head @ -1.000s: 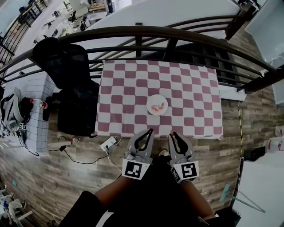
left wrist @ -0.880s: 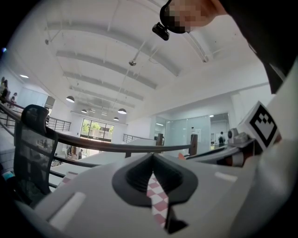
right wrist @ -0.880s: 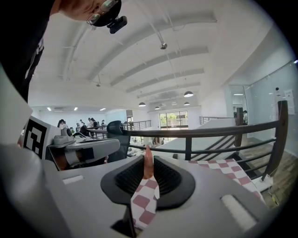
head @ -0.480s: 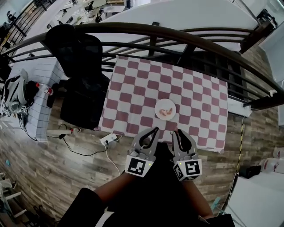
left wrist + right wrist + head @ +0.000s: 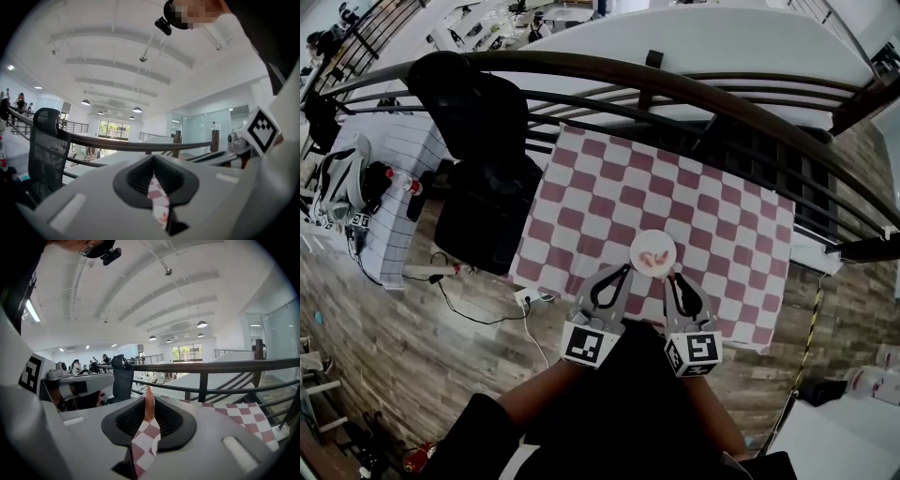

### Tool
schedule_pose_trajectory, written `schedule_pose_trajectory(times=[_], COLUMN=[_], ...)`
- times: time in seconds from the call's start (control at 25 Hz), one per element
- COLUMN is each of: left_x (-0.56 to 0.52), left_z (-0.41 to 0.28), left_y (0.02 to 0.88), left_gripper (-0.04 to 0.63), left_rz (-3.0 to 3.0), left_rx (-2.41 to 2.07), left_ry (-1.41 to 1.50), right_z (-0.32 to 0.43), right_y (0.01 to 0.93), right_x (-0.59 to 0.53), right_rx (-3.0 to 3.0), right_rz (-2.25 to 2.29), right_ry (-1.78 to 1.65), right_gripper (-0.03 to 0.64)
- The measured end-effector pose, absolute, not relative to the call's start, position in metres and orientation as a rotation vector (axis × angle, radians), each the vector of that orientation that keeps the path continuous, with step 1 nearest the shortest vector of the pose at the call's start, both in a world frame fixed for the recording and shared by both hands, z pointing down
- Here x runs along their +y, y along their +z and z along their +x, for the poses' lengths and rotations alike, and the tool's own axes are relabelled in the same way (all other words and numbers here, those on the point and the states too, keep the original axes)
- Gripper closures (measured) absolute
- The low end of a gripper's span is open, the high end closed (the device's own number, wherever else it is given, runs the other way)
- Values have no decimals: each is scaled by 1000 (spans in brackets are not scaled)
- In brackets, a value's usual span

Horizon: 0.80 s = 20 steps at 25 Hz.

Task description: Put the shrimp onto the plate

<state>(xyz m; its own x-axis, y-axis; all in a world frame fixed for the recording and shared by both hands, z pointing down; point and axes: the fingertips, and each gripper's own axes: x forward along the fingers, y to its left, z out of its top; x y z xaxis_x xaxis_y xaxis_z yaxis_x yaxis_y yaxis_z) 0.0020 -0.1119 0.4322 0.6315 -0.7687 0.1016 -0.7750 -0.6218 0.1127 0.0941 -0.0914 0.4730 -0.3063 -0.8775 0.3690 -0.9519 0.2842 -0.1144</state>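
Note:
A small white plate (image 5: 653, 251) sits near the front edge of the red-and-white checked table (image 5: 609, 197), with pink shrimp (image 5: 654, 258) lying on it. My left gripper (image 5: 625, 270) is shut and empty, its tips just left of and short of the plate. My right gripper (image 5: 673, 276) is also shut and empty, its tips just below the plate's rim. In the left gripper view, the slit between the closed jaws (image 5: 153, 158) shows checked cloth and a bit of pink shrimp (image 5: 162, 217). In the right gripper view, the closed jaws (image 5: 149, 391) show only cloth.
A dark curved railing (image 5: 675, 84) runs behind the table. A black office chair (image 5: 478, 122) stands at the table's left side. A power strip (image 5: 530, 297) with cables lies on the wooden floor by the table's front left corner. A cluttered white side table (image 5: 384, 187) is far left.
Both grippers have closed in on the table's front edge, and their tips now sit right by the plate. Both stay shut. The shrimp rest on the plate throughout.

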Motion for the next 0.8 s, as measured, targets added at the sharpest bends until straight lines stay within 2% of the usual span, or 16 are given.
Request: schedule_pose_trajectory(times=[0.8], left_x=[-189], left_z=[25], left_y=[462], left_gripper=[588], left_rz=[2595], left_rx=[-1381], left_ry=[126], right_z=[127], right_y=[574], right_x=[-166], right_rx=[-2222], right_rz=[1467], right_ry=[634], right_gripper=[552])
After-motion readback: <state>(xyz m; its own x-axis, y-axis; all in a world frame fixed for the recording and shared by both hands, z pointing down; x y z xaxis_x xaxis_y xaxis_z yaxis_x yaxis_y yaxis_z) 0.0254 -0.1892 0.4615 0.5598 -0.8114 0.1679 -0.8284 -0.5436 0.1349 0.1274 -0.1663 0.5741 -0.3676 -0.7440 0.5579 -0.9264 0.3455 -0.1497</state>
